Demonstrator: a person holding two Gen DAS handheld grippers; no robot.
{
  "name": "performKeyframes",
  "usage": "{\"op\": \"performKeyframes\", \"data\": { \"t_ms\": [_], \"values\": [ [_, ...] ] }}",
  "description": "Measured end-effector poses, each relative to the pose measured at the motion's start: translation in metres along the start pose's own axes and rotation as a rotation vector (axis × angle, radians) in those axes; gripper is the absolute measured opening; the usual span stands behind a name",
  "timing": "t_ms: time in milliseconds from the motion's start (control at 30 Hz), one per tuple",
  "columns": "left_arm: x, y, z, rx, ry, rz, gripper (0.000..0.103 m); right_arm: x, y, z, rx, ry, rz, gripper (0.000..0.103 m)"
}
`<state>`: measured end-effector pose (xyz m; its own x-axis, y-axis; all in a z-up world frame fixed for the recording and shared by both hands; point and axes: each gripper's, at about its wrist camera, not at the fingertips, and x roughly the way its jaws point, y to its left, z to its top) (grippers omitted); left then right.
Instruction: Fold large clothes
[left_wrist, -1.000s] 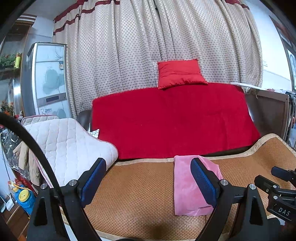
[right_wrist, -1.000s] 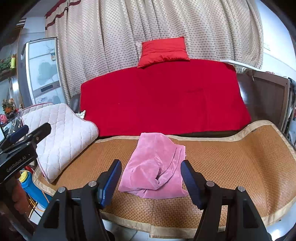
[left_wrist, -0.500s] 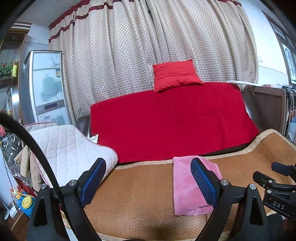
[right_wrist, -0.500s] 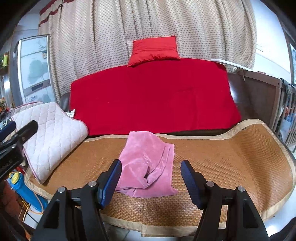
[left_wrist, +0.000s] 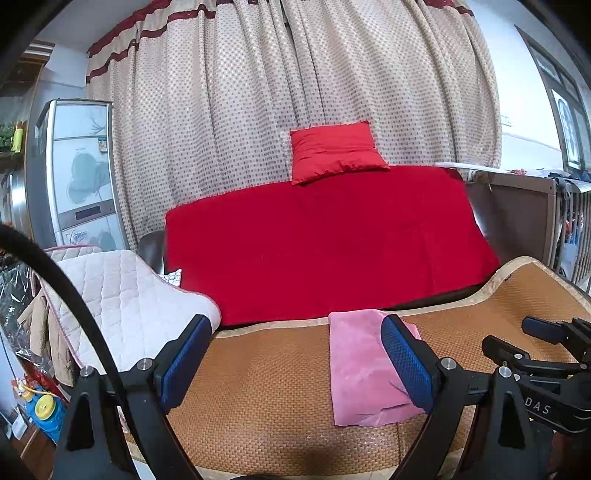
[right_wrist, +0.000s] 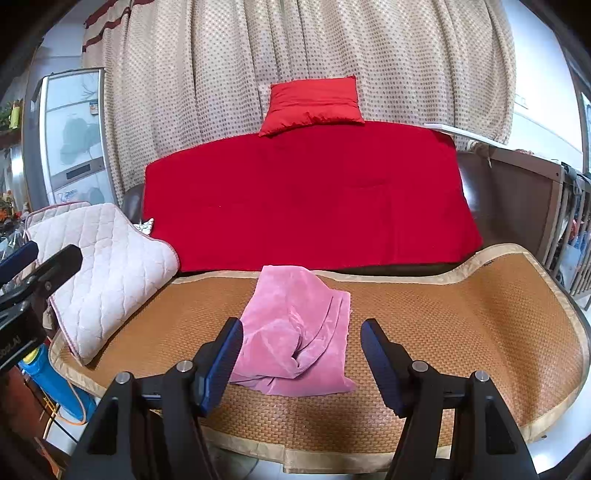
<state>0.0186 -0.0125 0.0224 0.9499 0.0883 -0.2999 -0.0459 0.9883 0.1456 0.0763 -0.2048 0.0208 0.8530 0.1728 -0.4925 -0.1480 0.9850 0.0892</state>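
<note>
A folded pink garment (left_wrist: 364, 373) lies on the woven mat (left_wrist: 266, 376) of a sofa seat. It also shows in the right wrist view (right_wrist: 299, 332), with loose folds at its near end. My left gripper (left_wrist: 295, 363) is open and empty, held back from the mat, to the left of the garment. My right gripper (right_wrist: 302, 363) is open and empty, just in front of the garment and apart from it. The right gripper's tips (left_wrist: 535, 328) also show at the far right of the left wrist view.
A red blanket (right_wrist: 306, 199) covers the sofa back, with a red cushion (right_wrist: 314, 103) on top. A quilted white cushion (right_wrist: 99, 266) lies at the mat's left end. A cabinet (left_wrist: 77, 173) stands at the left, a wooden crib (right_wrist: 528, 206) at the right, curtains behind.
Both grippers have pulled back and risen a little from the sofa. The garment has not moved.
</note>
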Motion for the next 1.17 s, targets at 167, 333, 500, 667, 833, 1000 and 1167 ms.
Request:
{"op": "performKeyframes", "data": {
  "t_ms": [167,333,500,667,833,1000,1167],
  "values": [
    [-0.004,0.001,0.001,-0.002,-0.008,-0.013,0.093,-0.002,0.003,0.001,-0.008,-0.007,-0.001,0.07],
    [-0.006,0.002,0.001,-0.008,-0.011,-0.023,0.093,-0.002,0.003,0.002,-0.006,-0.01,-0.002,0.07],
    [-0.005,0.003,0.0,-0.014,-0.011,-0.029,0.093,-0.001,0.006,0.004,-0.012,-0.006,0.0,0.07],
    [-0.001,0.002,-0.001,-0.015,-0.005,-0.041,0.093,0.005,0.008,0.007,-0.018,-0.002,0.003,0.07],
    [0.007,0.002,0.0,-0.024,0.005,-0.053,0.093,0.016,0.008,0.012,-0.017,0.009,-0.004,0.07],
    [0.018,0.002,0.0,-0.028,0.013,-0.064,0.093,0.03,0.007,0.016,-0.012,0.024,-0.006,0.07],
    [0.039,0.001,-0.002,-0.04,-0.008,-0.055,0.093,0.053,0.002,0.021,-0.013,0.043,-0.011,0.07]
  ]
}}
